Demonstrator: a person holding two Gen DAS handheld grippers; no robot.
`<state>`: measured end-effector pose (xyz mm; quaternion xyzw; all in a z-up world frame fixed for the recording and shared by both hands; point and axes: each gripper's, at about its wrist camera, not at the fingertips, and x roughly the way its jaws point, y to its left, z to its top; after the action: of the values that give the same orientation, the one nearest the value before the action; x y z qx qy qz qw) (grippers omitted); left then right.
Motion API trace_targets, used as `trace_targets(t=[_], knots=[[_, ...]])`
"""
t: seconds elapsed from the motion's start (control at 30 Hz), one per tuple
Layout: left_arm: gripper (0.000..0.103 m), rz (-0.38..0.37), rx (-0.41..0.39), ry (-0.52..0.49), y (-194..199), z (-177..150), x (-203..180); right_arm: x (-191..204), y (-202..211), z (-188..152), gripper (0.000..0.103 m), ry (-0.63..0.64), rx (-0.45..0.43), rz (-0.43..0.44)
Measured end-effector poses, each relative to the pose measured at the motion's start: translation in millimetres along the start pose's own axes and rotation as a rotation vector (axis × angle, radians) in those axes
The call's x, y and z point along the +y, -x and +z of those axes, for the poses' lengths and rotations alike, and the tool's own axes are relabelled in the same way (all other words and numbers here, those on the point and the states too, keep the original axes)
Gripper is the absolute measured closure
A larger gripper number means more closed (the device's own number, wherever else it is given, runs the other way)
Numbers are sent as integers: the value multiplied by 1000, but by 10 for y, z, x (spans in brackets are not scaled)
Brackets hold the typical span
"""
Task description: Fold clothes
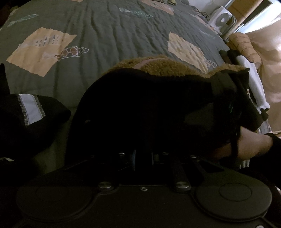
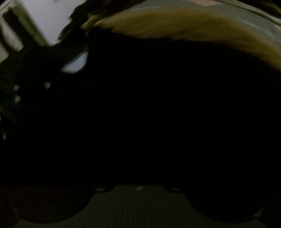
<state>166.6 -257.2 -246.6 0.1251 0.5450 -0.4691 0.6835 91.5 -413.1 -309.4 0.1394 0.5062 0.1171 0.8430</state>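
On quilt (image 1: 105, 43), black fleece-lined garment (image 1: 140, 108) covering left tool (image 1: 142, 156) tips

A jacket (image 1: 149, 108) lies on the bed (image 1: 105, 35), right in front of the left wrist camera. A folded garment (image 1: 31, 112) lies on the bed to its left. A fan (image 1: 222, 17) stands beyond the bed's far right corner.

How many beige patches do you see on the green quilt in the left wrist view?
3. One large patch lies at the left, one sits right of centre behind the fleece-lined black garment, and one lies at the far top. The garment may hide others.
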Motion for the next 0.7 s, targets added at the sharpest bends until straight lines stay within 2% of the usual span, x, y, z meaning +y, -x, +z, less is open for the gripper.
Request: trace_targets(t=[0.07,0.1,0.17,0.23,0.37,0.43,0.47,0.5,0.53,0.6,0.7], knots=[[88,2,0,-6,13,11,-27,-165,58,48,100,-79,21,45],[88,3,1,-10,18,16,-43,-249,85,71,103,-118,34,70],[88,2,1,-11,24,19,-53,-357,153,92,103,-159,39,94],[88,0,0,-8,29,18,-54,-453,266,101,103,-223,18,158],[88,-5,-1,-1,39,17,-55,-417,451,182,100,-150,-15,138],[88,-8,0,-2,43,19,-54,-457,502,205,92,-93,-25,124],[88,-10,0,-3,45,18,-55,-402,467,240,78,-66,-14,125],[88,-10,0,-4,47,14,-59,-321,413,284,57,-40,1,129],[88,-11,0,-5,49,10,-64,-246,415,260,50,-21,11,155],[88,-12,1,-6,46,6,-64,-118,425,180,41,20,25,201],[88,-14,2,-5,37,3,-57,-31,402,93,31,84,27,149]])
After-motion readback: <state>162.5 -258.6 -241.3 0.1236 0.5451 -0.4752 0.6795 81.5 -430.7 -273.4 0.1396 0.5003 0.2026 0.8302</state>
